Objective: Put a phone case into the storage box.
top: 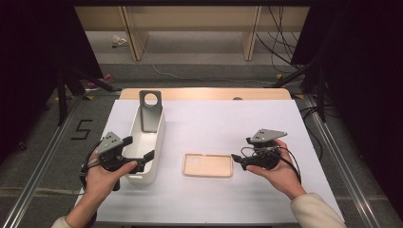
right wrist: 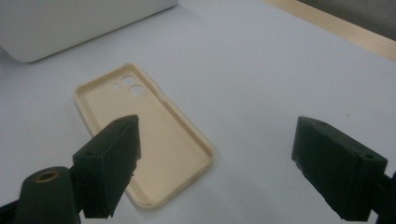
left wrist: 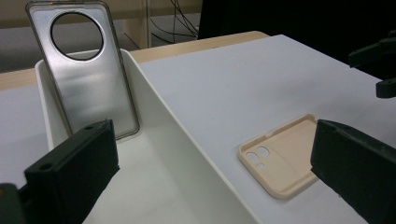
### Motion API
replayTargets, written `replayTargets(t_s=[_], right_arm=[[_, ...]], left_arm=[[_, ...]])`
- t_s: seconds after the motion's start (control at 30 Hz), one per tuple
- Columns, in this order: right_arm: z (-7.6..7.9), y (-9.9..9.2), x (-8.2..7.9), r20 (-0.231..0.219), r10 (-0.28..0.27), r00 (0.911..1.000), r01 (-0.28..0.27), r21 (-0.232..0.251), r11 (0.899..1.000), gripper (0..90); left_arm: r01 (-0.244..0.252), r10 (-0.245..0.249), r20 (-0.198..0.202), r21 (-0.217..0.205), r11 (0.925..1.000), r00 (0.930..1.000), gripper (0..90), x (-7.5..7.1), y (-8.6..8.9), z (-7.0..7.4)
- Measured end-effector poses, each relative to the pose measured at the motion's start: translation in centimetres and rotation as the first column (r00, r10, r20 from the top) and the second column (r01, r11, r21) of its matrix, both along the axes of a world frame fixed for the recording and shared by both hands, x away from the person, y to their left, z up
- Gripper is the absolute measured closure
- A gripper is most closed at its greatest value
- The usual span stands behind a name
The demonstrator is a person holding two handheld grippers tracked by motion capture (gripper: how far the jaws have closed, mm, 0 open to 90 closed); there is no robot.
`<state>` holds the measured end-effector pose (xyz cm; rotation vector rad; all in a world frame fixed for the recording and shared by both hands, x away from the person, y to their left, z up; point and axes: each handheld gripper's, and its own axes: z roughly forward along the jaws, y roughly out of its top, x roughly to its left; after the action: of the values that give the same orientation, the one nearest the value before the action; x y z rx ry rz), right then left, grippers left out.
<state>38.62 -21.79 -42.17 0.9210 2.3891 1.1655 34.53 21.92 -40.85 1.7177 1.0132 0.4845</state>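
A beige phone case (top: 208, 165) lies open side up on the white table cover, its camera holes toward the bin (left wrist: 285, 158) (right wrist: 154, 126). A white oblong bin (top: 157, 142) stands to its left, and a silvery translucent phone case (top: 151, 111) with a round camera hole leans upright against its far end (left wrist: 88, 88). My left gripper (top: 140, 148) is open at the bin's near end, its jaws astride the bin's right wall (left wrist: 187, 140). Just right of the beige case, my right gripper (top: 242, 148) is open and empty; one jaw hangs over the case's near end (right wrist: 219, 140).
White sheet (top: 214, 118) covers the table; a wooden strip (top: 204, 93) shows at the far edge. Beyond are floor, cables and dark stands. The bin's outer wall (right wrist: 70, 23) shows in the right gripper view. The other gripper (left wrist: 378, 65) is at the right edge of the left gripper view.
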Motion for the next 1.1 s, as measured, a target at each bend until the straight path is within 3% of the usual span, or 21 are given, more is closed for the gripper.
replayTargets(t_s=[0.93, 1.1], right_arm=[[0.26, -0.1, -0.13, 0.007, -0.008, 0.9999, 0.008, 0.003, 1.0, 16.2], [0.35, -0.1, 0.14, 0.013, -0.009, 0.9999, 0.009, 0.008, 1.0, 16.2]], left_arm=[[0.004, -0.004, 0.007, 0.0, 1.0, 1.0, 0.9, -0.15, -0.27, 0.23], [0.0, 0.0, 0.017, -0.015, 0.9999, 0.9999, 0.9, -0.12, -0.16, 0.5]])
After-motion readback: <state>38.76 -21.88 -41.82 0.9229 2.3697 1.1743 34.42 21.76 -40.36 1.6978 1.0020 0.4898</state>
